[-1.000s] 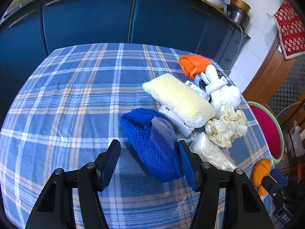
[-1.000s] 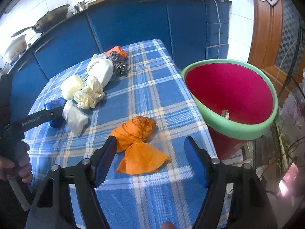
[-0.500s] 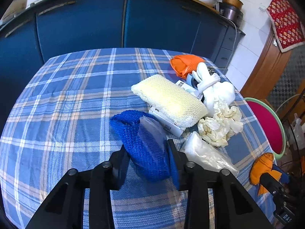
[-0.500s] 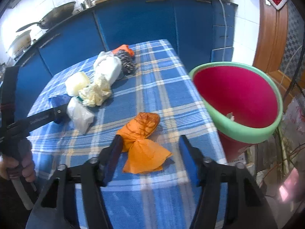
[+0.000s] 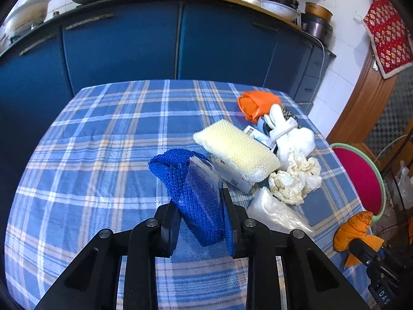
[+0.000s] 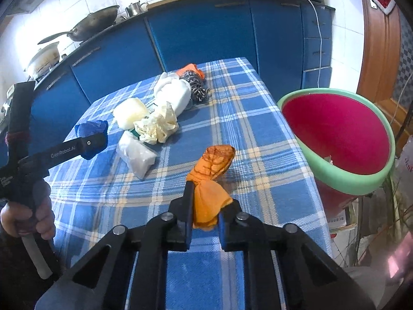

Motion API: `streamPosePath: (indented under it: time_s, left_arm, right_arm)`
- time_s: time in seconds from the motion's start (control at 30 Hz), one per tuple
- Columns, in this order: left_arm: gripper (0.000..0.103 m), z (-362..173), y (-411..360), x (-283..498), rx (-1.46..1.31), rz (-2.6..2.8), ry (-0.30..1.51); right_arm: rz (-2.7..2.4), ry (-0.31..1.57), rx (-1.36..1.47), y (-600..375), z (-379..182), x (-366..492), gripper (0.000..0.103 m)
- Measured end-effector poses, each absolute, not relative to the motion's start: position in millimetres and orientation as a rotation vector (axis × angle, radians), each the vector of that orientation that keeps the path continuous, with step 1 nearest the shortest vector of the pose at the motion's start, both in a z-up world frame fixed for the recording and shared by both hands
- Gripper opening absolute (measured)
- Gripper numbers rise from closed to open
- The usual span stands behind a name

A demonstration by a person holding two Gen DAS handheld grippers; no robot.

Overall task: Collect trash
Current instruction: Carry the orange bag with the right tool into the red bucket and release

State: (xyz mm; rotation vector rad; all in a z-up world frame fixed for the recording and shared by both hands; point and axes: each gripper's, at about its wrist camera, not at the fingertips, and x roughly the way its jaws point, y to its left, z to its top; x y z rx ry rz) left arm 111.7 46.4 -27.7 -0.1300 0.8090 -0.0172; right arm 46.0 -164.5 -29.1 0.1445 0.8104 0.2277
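My left gripper [image 5: 199,205] is closing its jaws, and the pads press both sides of a blue knitted cloth [image 5: 180,175] with a clear film on it, near the front of the checked table [image 5: 103,134]. My right gripper [image 6: 208,202] is also closing, pinching the lower end of an orange crumpled wrapper [image 6: 216,159] near the table's right edge. A red bin with a green rim [image 6: 343,184] stands beside that edge, to the right of the orange wrapper.
Between the grippers lie a yellow sponge [image 5: 237,149], crumpled paper [image 5: 294,180], a clear plastic bag [image 5: 273,209], a white bundle [image 5: 296,137], an orange net [image 5: 258,100] and a steel scourer [image 6: 197,89]. Blue cabinets [image 5: 124,41] stand behind the table.
Both grippers' jaws have drawn in from wide apart: the left now squeezes the blue cloth, the right pinches the orange wrapper. Both views have tilted up slightly.
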Motion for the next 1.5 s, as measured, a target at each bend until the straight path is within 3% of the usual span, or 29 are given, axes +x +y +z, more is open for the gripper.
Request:
streamPosePath:
  time_s: [0.8, 1.5]
  left_arm:
    - [0.029, 31, 34, 64, -0.133, -0.067, 0.669]
    - [0.029, 44, -51, 81, -0.055, -0.264, 0.655]
  right_arm:
    - [0.215, 0.641, 0.16, -179, 21, -2, 0.015]
    - [0.093, 0.592, 0.238, -237, 28, 3, 0.015]
